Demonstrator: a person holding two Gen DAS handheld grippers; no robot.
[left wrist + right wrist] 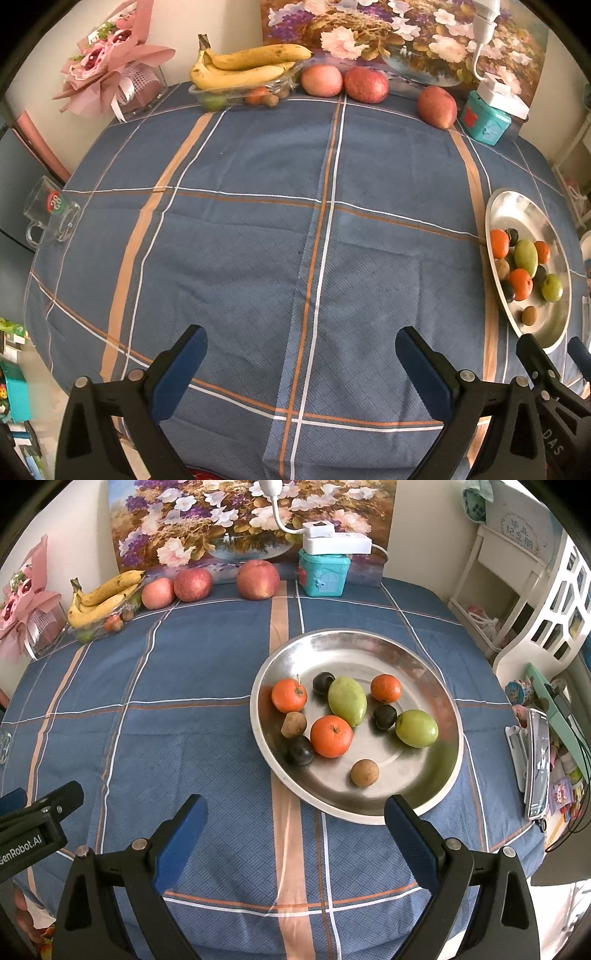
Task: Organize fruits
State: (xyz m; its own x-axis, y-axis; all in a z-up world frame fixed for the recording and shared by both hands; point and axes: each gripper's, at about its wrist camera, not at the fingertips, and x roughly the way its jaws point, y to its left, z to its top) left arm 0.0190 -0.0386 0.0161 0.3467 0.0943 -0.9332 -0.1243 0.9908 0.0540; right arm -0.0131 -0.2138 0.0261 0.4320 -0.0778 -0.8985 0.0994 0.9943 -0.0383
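Observation:
A round steel plate on the blue checked tablecloth holds several small fruits: oranges, green fruits, dark plums and brown ones. The plate also shows at the right of the left wrist view. My right gripper is open and empty just before the plate's near rim. My left gripper is open and empty over bare cloth, left of the plate. At the back, bananas lie on a clear tray of small fruit, with three apples beside it.
A flower painting leans on the back wall. A teal toy house with a white lamp base stands back right. A pink bouquet is back left, a glass mug at the left edge, a phone at the right edge.

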